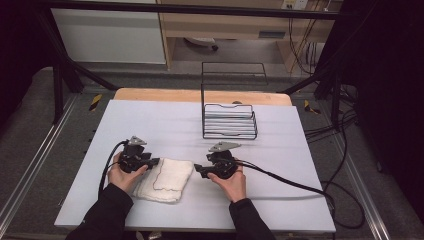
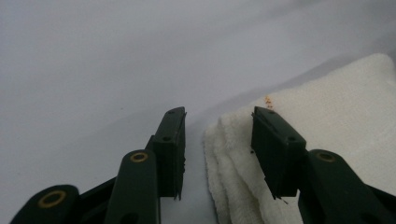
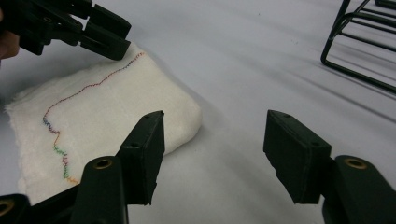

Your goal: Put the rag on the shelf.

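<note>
Where left gripper [image 1: 156, 161] covers folded towel [image 1: 167, 180], corner hidden, fingers apart

Both forearms, in dark sleeves, came in from the bottom of the high view, each hand wrapped around a gripper. The left hand [image 1: 120, 176] sat at lower left of centre, its left gripper [image 1: 156, 161] pointing right, fingers [image 2: 170, 144] parted. The right hand [image 1: 231, 184] sat just right of centre, its right gripper [image 1: 196, 170] pointing left, fingers [image 3: 144, 149] spread wide with nothing between them.
</note>
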Demonstrator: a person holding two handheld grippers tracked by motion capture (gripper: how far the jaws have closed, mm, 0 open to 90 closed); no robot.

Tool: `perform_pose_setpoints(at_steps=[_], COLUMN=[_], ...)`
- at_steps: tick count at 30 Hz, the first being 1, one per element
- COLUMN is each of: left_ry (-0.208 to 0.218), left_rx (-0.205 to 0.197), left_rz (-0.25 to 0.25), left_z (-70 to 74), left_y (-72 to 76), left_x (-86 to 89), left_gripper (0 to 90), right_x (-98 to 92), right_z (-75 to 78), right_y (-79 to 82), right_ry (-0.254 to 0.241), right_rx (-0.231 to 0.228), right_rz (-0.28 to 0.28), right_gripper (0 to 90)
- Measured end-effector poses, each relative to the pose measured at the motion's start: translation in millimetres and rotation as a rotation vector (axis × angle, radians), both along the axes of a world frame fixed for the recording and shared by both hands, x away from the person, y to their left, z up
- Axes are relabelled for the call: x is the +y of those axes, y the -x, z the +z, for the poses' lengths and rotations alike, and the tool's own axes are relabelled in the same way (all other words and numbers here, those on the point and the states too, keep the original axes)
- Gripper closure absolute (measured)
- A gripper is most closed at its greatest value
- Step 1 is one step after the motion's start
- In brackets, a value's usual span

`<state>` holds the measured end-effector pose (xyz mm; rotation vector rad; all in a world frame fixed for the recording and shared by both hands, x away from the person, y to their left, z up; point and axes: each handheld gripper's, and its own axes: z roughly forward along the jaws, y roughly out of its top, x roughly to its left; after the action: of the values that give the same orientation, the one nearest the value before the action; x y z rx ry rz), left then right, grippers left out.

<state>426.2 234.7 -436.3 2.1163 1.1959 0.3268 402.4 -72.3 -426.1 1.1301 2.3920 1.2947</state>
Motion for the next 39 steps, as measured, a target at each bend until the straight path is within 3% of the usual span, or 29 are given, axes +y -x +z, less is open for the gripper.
perform_pose_setpoints(at_steps=[6,13,20,23,27,34,39], left_ry=[-0.002,0.01,0.008,0.005,-0.009,-0.021,-0.005], left_rx=[0.016,0.024,0.028,0.027,0.017,0.0,0.007], left_rz=[-0.022,-0.031,-0.041,-0.044,-0.053,-0.071,-0.073], left_z=[-3.7,-4.9,-4.2,-4.1,-4.1,-4.5,-4.9], left_y=[-0.1,0.5,1.2,1.6,2.0,2.6,1.5], left_x=[-3.6,-5.6,-7.2,-8.0,-8.5,-8.8,-6.9], left_gripper=[61.0,69.8,75.9,77.6,77.9,78.0,78.1], right_x=[0.6,7.8,13.4,22.9,35.0,39.7,40.2], right_z=[-4.6,-12.1,-18.9,-21.0,-23.1,-31.3,-31.6], right_y=[0.4,-4.6,-9.0,-10.5,-13.3,-16.2,-17.0], right_ry=[0.014,-0.055,-0.075,-0.03,-0.018,-0.019,-0.038], right_rx=[0.009,0.042,0.046,0.037,0.034,0.089,0.119], right_rz=[-0.003,-0.036,-0.066,-0.058,-0.051,-0.062,-0.057], right_gripper=[29.7,25.4,34.3,37.4,44.6,57.3,67.0])
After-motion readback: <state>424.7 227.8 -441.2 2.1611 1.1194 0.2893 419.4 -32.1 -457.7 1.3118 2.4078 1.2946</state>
